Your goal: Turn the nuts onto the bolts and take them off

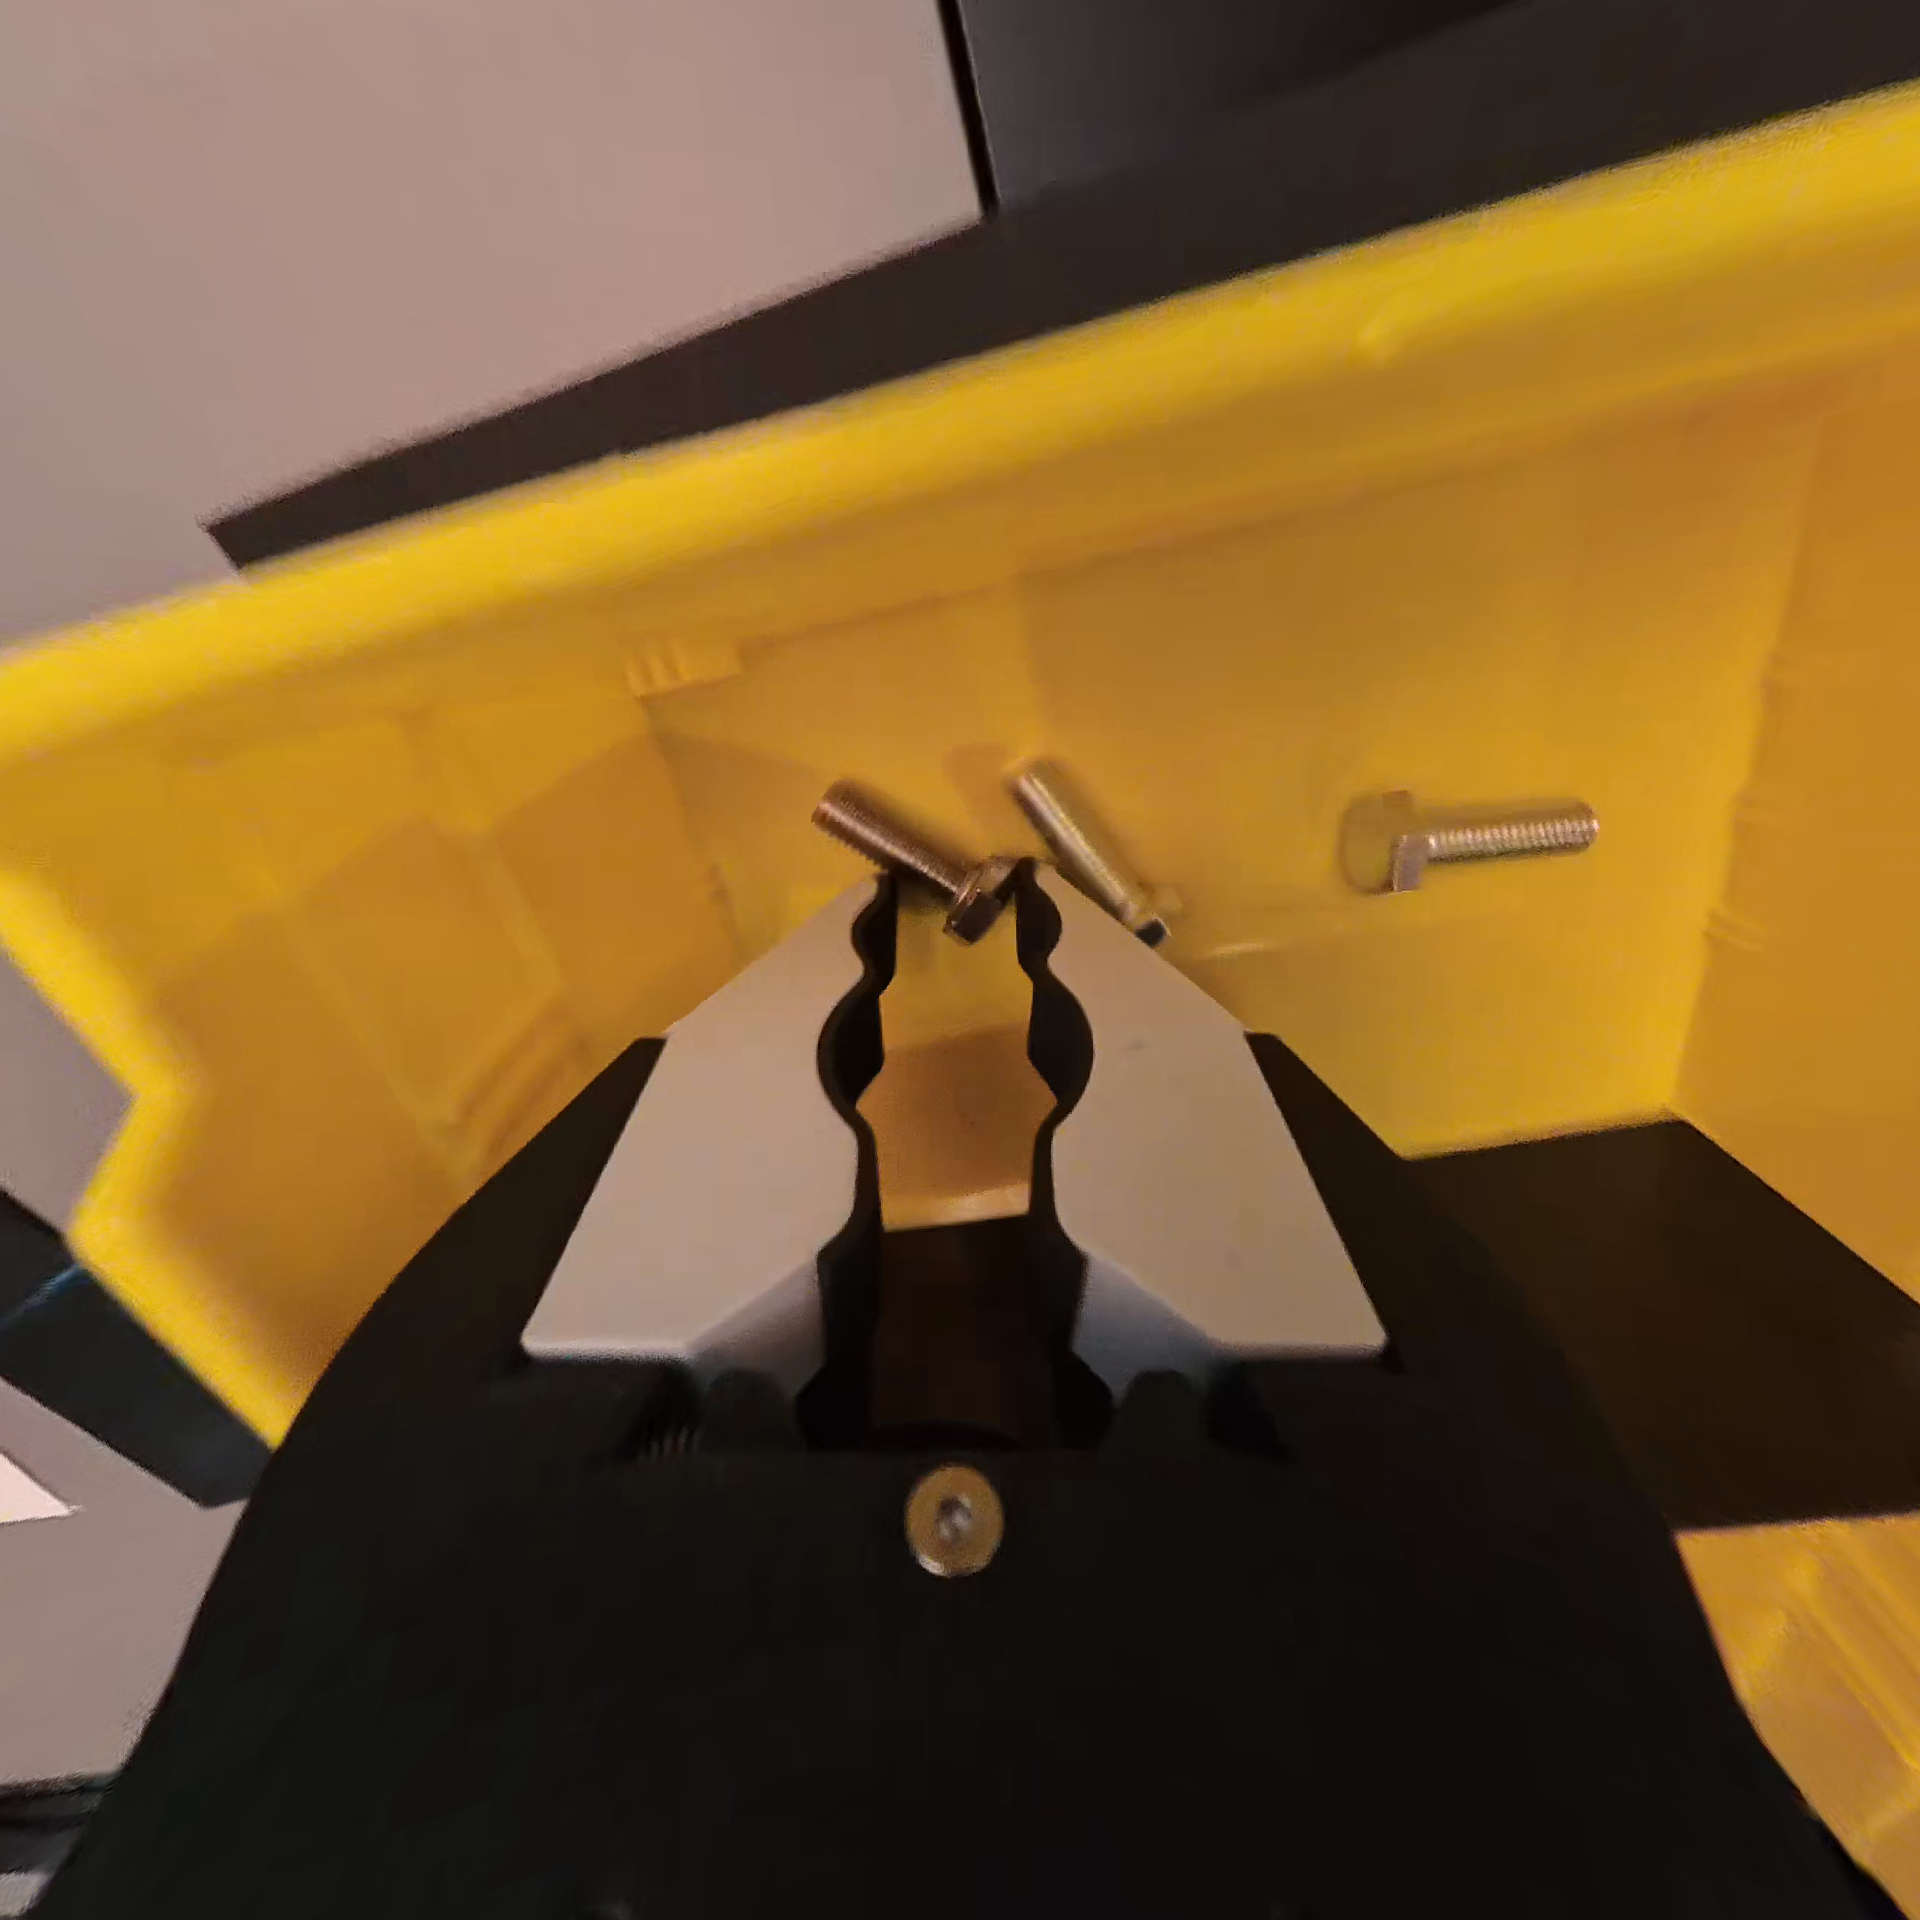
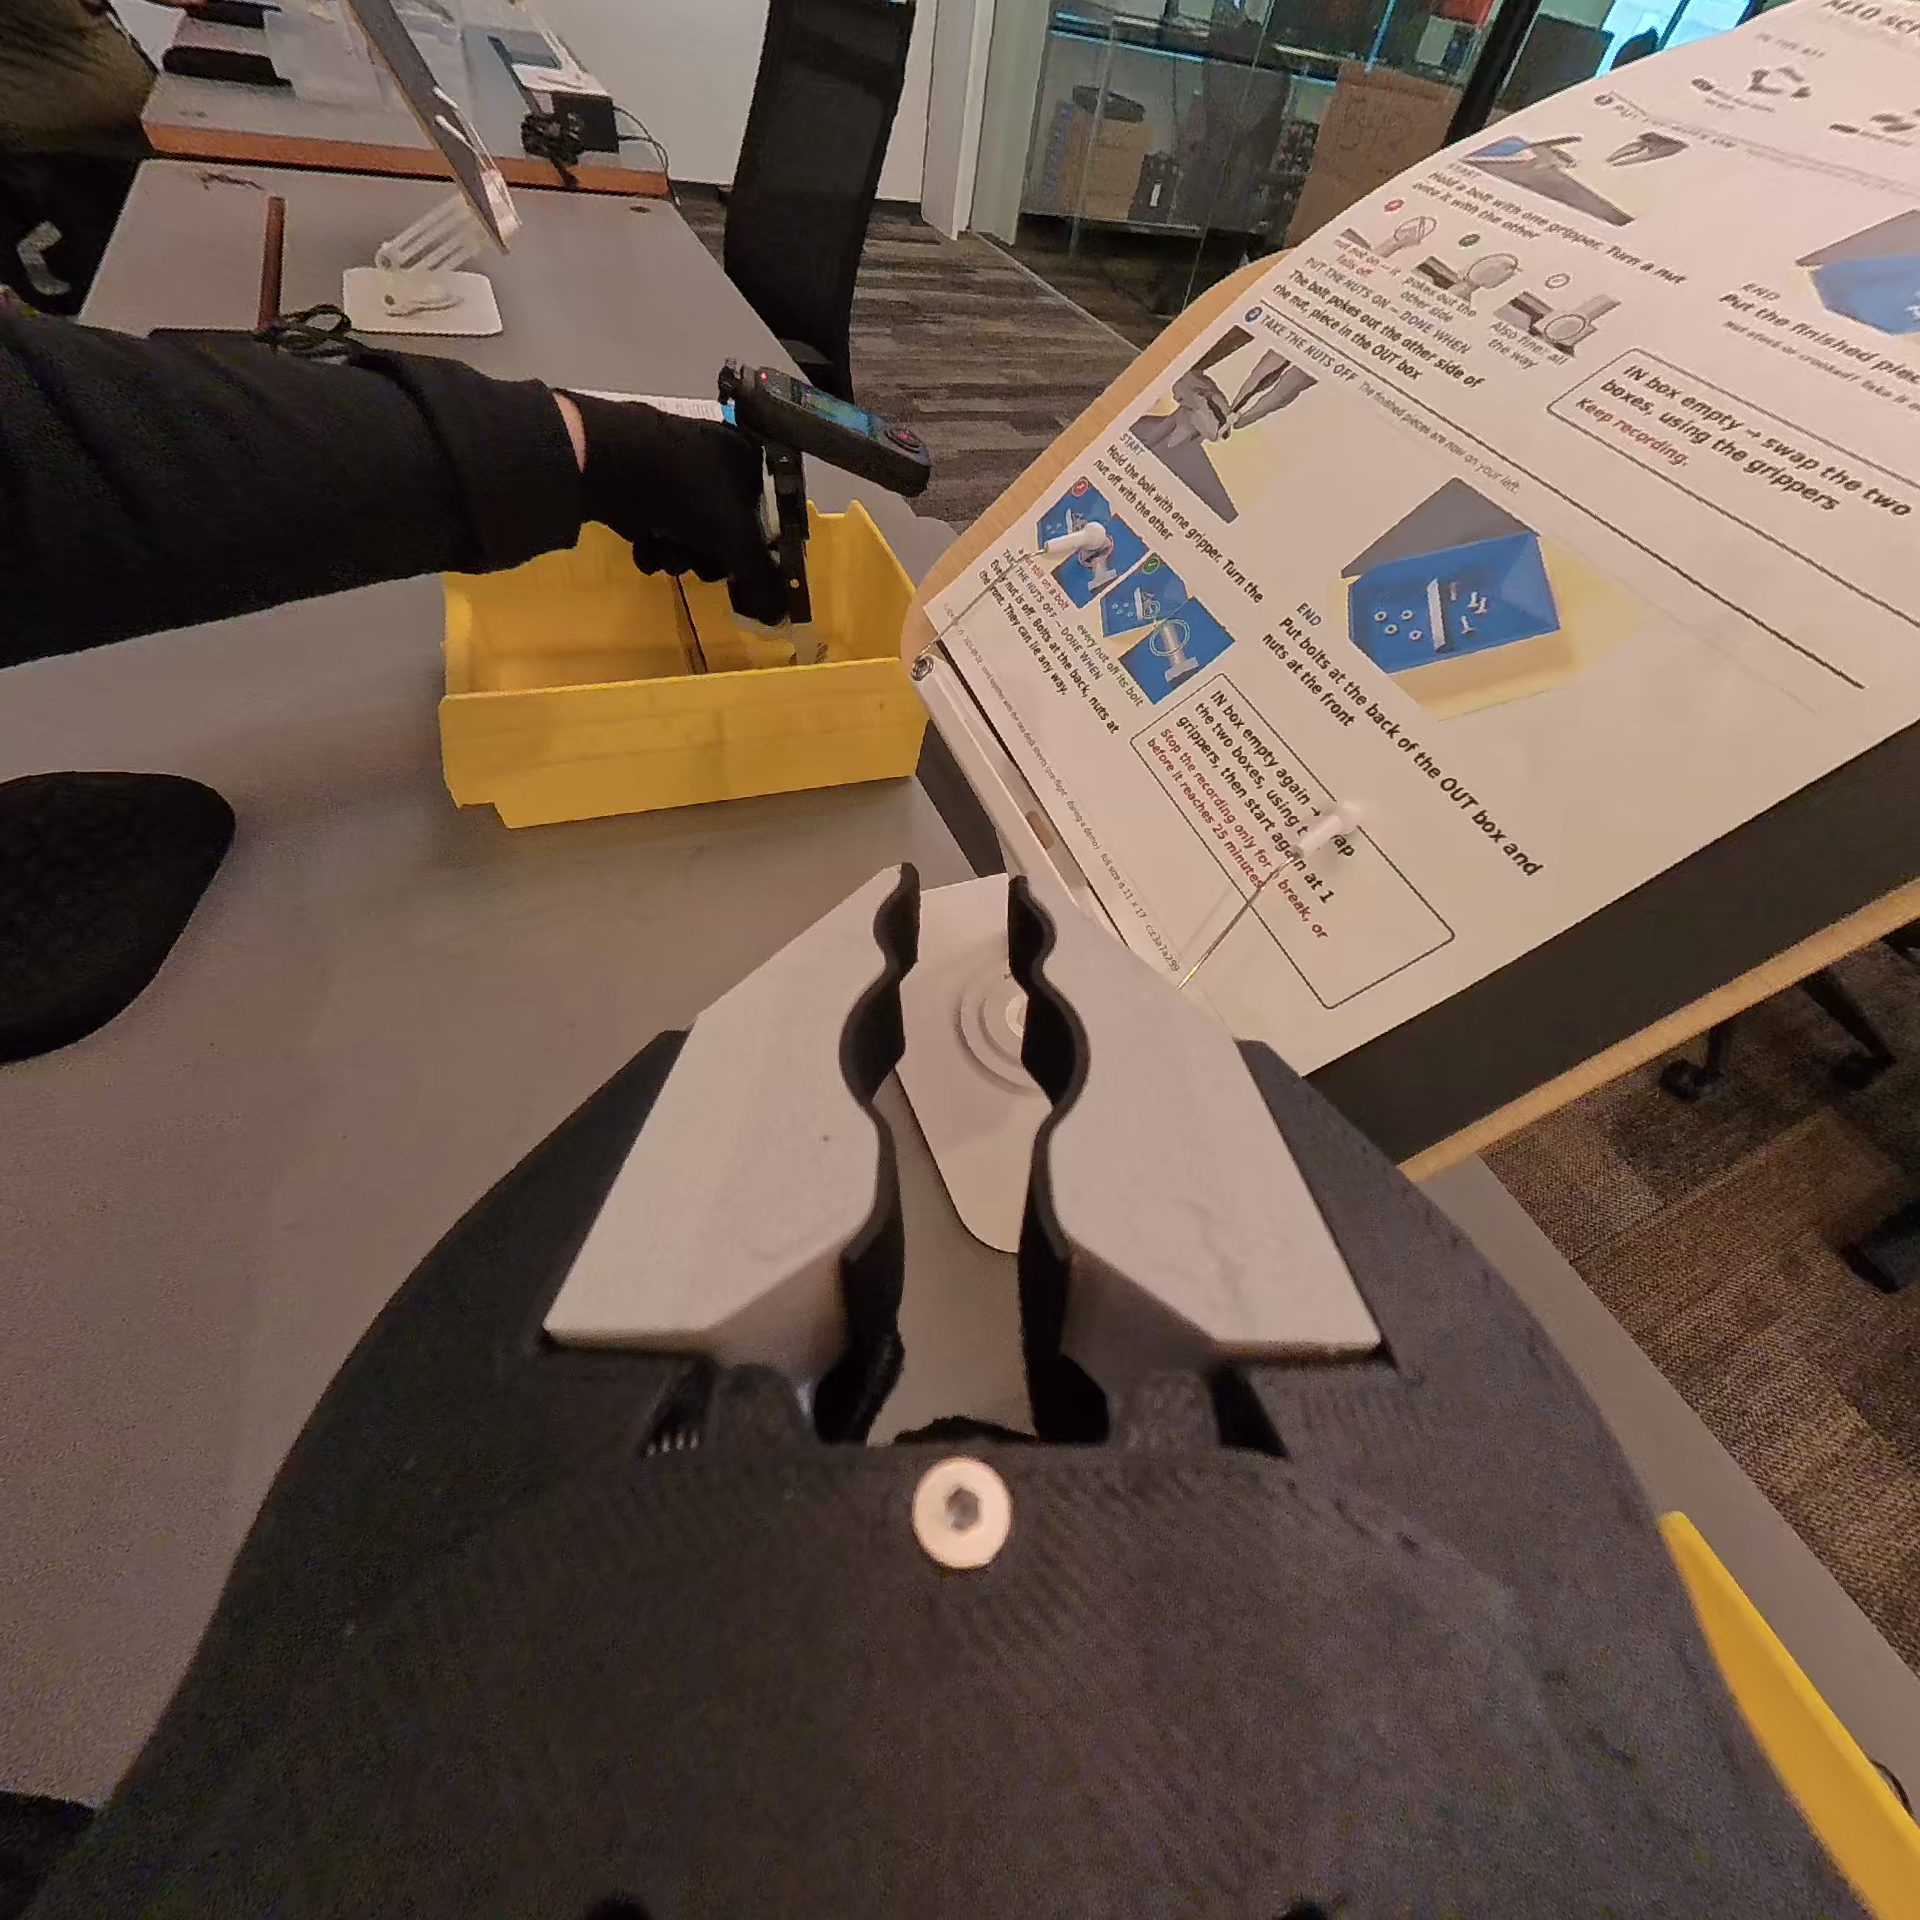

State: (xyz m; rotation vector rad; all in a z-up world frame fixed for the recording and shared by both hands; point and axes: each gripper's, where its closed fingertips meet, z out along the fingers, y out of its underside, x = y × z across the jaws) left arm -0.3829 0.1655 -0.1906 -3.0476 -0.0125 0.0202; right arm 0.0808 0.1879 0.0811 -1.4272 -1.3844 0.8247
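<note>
In the left wrist view, my left gripper [image 1: 956, 883] reaches down into a yellow bin [image 1: 1247, 468]. Its jaws stand narrow, shut on a silver bolt [image 1: 883, 842] by the head; the bolt looks sharp while the bin is blurred. Two more bolts [image 1: 1081, 862] [image 1: 1475, 842] lie loose on the bin floor. No nuts show. The right wrist view shows the same bin [image 2: 675, 748] on the grey table, with a gloved hand [image 2: 665, 499] holding the left gripper [image 2: 800, 639] inside it. My right gripper [image 2: 964, 894] hovers over the table, slightly open and empty.
A tilted board with a printed instruction sheet [image 2: 1455, 520] stands at the right, its white base just ahead of my right gripper. A black padded object [image 2: 83, 894] lies at the left. The edge of a second yellow bin [image 2: 1787, 1714] shows at the bottom right. The gap from one gripper's tips to the other's is roughly 55 cm.
</note>
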